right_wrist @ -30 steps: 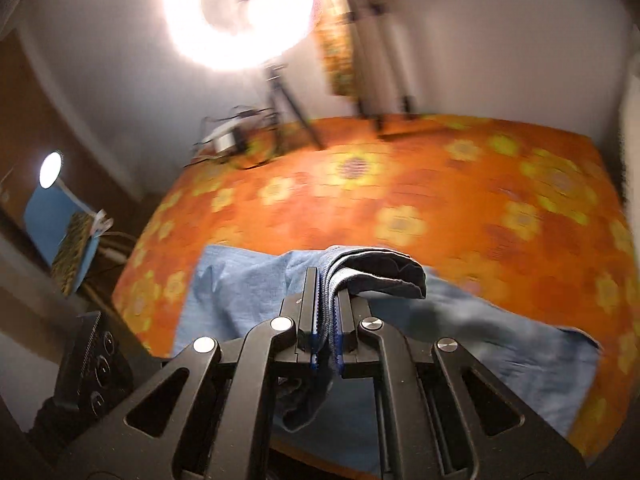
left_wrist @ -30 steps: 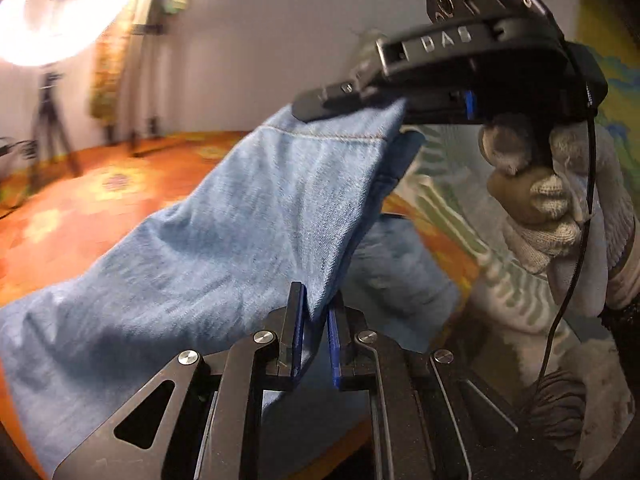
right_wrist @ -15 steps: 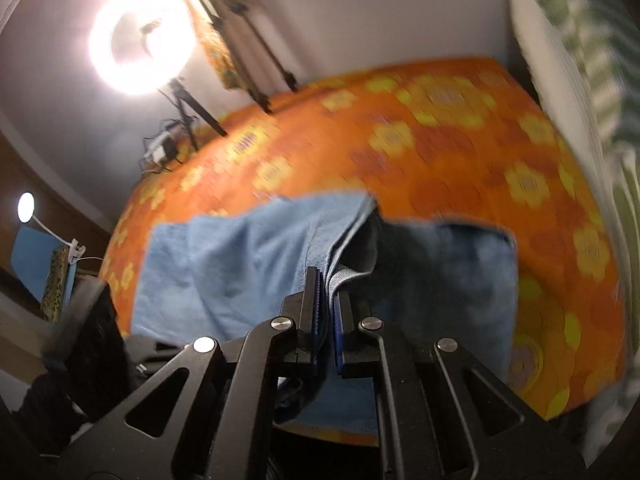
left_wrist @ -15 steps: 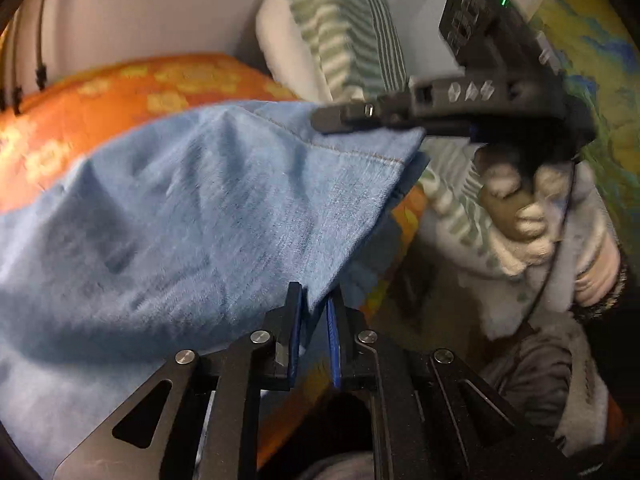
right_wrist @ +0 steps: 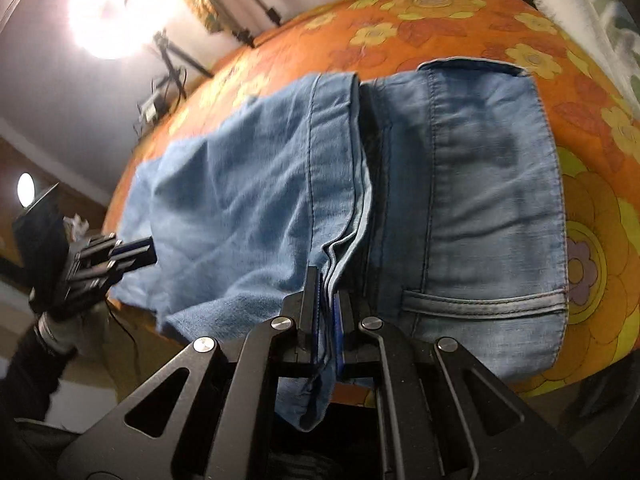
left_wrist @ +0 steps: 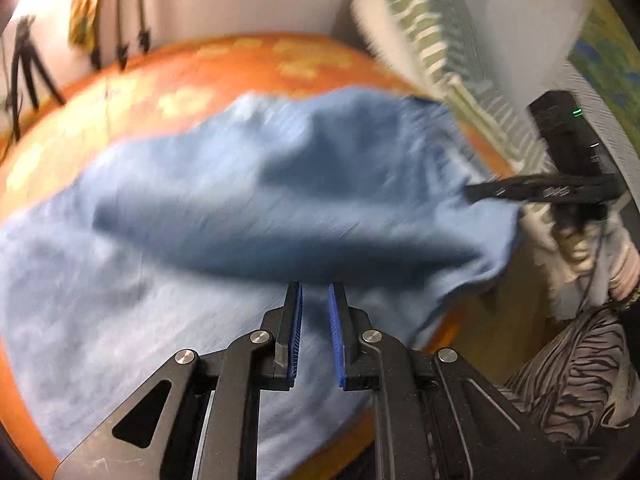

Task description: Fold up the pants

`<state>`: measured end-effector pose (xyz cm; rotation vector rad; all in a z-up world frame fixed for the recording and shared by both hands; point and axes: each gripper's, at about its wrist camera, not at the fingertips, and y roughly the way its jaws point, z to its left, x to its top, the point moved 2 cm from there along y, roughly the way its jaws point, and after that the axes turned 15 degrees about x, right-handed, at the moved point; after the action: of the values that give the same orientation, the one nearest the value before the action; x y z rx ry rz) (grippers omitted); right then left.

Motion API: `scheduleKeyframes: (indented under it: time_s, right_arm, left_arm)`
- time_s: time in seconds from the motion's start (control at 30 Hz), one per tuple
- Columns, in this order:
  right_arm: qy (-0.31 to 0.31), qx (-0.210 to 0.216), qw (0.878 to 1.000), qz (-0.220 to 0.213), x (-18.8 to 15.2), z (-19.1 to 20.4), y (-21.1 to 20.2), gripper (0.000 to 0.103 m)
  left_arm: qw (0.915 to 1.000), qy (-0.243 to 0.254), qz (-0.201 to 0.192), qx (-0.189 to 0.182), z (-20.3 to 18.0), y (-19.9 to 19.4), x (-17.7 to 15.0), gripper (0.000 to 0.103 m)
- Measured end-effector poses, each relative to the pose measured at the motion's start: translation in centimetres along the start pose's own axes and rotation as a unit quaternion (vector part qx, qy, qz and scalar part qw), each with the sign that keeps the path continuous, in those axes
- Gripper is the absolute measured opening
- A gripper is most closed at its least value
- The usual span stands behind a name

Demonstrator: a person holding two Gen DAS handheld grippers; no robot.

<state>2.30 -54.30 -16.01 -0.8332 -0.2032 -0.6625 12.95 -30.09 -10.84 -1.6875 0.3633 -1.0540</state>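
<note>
Light blue denim pants (left_wrist: 248, 200) lie on an orange flowered bed, one part folded over another. In the left wrist view my left gripper (left_wrist: 315, 300) is open and empty just above the cloth. The right gripper (left_wrist: 496, 192) shows at the right, at the fold's corner. In the right wrist view my right gripper (right_wrist: 326, 300) is shut on the hem edge of the pants (right_wrist: 260, 184), with the waistband and back pocket (right_wrist: 480, 304) to its right. The left gripper (right_wrist: 132, 254) shows at the left edge of the cloth.
The orange flowered bedspread (right_wrist: 440, 12) fills the far side. A striped pillow (left_wrist: 432, 32) stands against the wall on the right. A ring light on a tripod (right_wrist: 108, 12) and other stands are beyond the bed. The bed's near edge (right_wrist: 580, 372) runs below the pants.
Both grippers carried the lifted cloth over and down onto the rest of the pants. My left gripper has opened and let go of the cloth. The right gripper still grips it.
</note>
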Motion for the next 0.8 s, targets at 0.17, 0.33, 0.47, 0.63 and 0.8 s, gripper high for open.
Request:
scheduleKeyframes:
  time_s: [0.17, 0.33, 0.47, 0.63, 0.8]
  right_arm:
    - [0.009, 0.034, 0.999, -0.002, 0.7, -0.8, -0.7, 0.009]
    - [0.018, 0.059, 0.996, -0.064, 3.0, -1.6, -2.7, 0.045]
    - [0.033, 0.069, 0.994, -0.076, 5.5, -2.7, -1.5, 0.045]
    - [0.026, 0.07, 0.995, -0.06, 7.1, -2.7, 1.3, 0.044]
    - [-0.033, 0.057, 0.996, -0.067, 7.1, 0.2, 1.3, 0.014]
  left_arm:
    - [1.0, 0.002, -0.006, -0.004, 0.1, -0.1, -0.4, 0.012]
    - [0.9999, -0.002, -0.011, -0.012, 0.2, -0.6, -0.8, 0.012]
    - [0.9998, -0.007, -0.014, -0.014, 0.7, -0.5, -1.3, 0.012]
    - [0.9997, -0.011, -0.016, -0.015, 0.6, -0.6, -1.3, 0.012]
    - [0.9997, -0.007, -0.019, -0.013, 0.6, -0.6, -1.4, 0.012]
